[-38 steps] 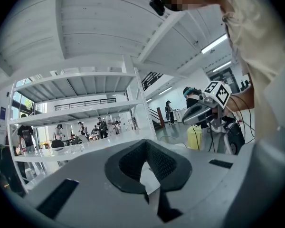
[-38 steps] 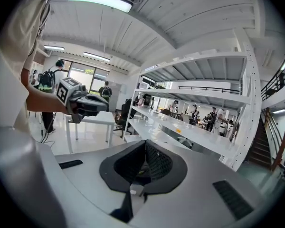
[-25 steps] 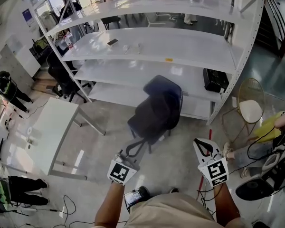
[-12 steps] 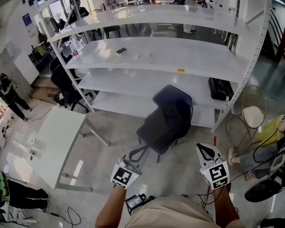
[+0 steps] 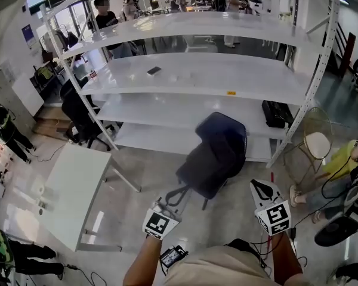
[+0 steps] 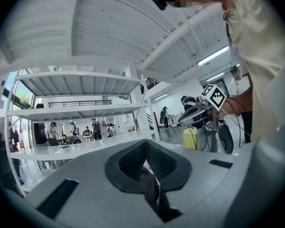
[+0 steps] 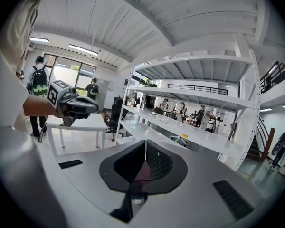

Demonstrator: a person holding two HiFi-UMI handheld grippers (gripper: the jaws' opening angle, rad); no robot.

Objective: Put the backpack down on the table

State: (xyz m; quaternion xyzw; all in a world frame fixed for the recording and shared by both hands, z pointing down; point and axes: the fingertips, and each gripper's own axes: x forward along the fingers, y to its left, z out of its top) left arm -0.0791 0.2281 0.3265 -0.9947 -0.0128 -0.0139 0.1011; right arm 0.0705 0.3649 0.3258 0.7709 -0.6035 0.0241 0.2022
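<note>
The dark backpack (image 5: 216, 152) hung clear of the floor (image 5: 137, 183) in front of the white shelves (image 5: 197, 76). It dangled by its strap (image 5: 176, 195) from the left tongs (image 5: 167, 207), which were clamped tight on that strap. The right tongs (image 5: 259, 186) were closed too, off to the backpack's right and apart from it in the head view, with nothing sure in their grip, and the white worktop (image 5: 71, 186) stood well to the left, the backpack not on it.
</note>
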